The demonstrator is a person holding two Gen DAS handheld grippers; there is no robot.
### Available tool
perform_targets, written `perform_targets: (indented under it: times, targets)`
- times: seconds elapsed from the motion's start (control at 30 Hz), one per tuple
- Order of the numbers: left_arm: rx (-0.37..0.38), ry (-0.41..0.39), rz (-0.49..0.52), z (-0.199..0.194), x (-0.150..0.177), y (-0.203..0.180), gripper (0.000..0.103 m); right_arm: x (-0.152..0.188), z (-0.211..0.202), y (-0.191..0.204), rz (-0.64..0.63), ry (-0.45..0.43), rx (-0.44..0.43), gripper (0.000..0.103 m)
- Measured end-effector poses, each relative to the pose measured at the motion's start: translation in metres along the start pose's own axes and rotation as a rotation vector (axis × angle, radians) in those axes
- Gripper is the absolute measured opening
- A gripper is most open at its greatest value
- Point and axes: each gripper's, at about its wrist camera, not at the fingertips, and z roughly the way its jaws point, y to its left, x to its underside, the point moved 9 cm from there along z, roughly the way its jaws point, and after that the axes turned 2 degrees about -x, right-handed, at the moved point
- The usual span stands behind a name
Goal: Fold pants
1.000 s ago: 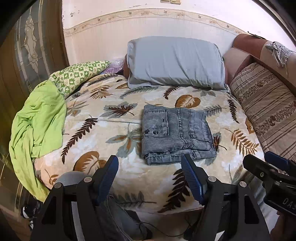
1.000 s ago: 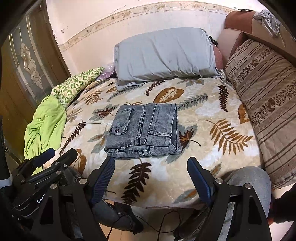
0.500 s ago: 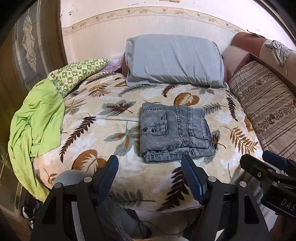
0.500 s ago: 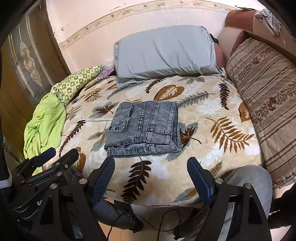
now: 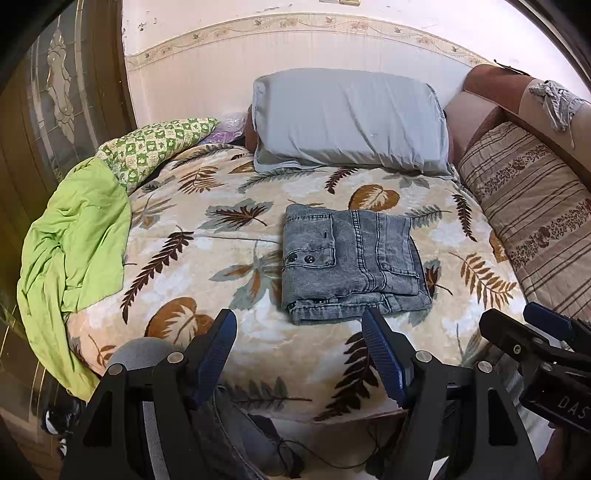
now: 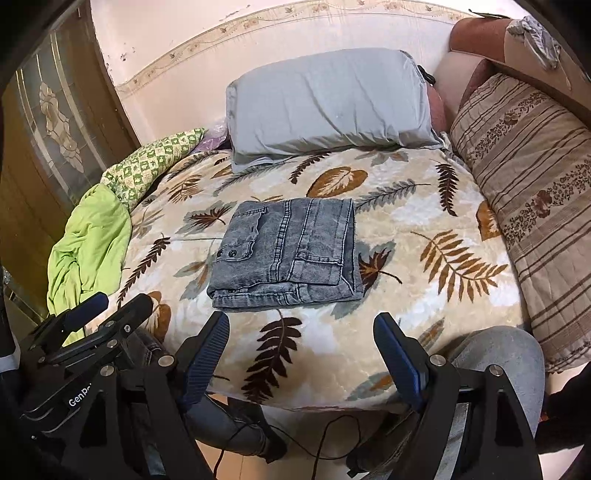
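The left gripper (image 5: 297, 328) hangs with its blue-padded jaws spread and nothing between them, and the right gripper (image 6: 301, 332) is likewise released and empty; both sit off the near edge of the bed, clear of the cloth. Just ahead of each claw, slightly beyond its fingertips and resting flat on the bed, lie the pants (image 5: 351, 262), grey washed denim folded into a compact rectangle with a buttoned pocket flap on their left half. They lie on a cream blanket (image 5: 207, 243) printed with brown and grey leaves, which covers the whole bed top and drops over the near edge below the claws. Farther ahead, past the pants, a grey pillow (image 5: 347, 118) leans against a pale wall (image 5: 192, 85) with a patterned border strip. Off to the left of the left claw a bright green cloth (image 5: 77, 240) is bunched at the bed's side, with a green-and-white checked cushion (image 5: 155, 147) behind it, and beyond them a wooden door with a decorated glass panel (image 5: 59, 96). To the right of the right claw a striped brown cushion (image 6: 532, 177) rests against a brown and tan sofa back (image 6: 476, 33), where a crumpled grey rag (image 6: 535, 33) is draped. Below the claws, the person's grey-clad knees (image 6: 506, 354) and a thin dark cable (image 6: 332, 439) on the floor show.
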Motion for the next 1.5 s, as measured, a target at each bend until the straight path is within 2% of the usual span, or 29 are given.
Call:
perform_targets:
  times: [1.13, 1.5]
  targets:
    - [-0.008, 0.020, 0.010, 0.010, 0.000, -0.003, 0.070, -0.004, 0.005, 0.000, -0.006, 0.003, 0.010, 0.082]
    - [0.012, 0.059, -0.003, 0.028, -0.002, -0.005, 0.070, -0.002, 0.016, -0.003, 0.004, 0.019, 0.009, 0.082]
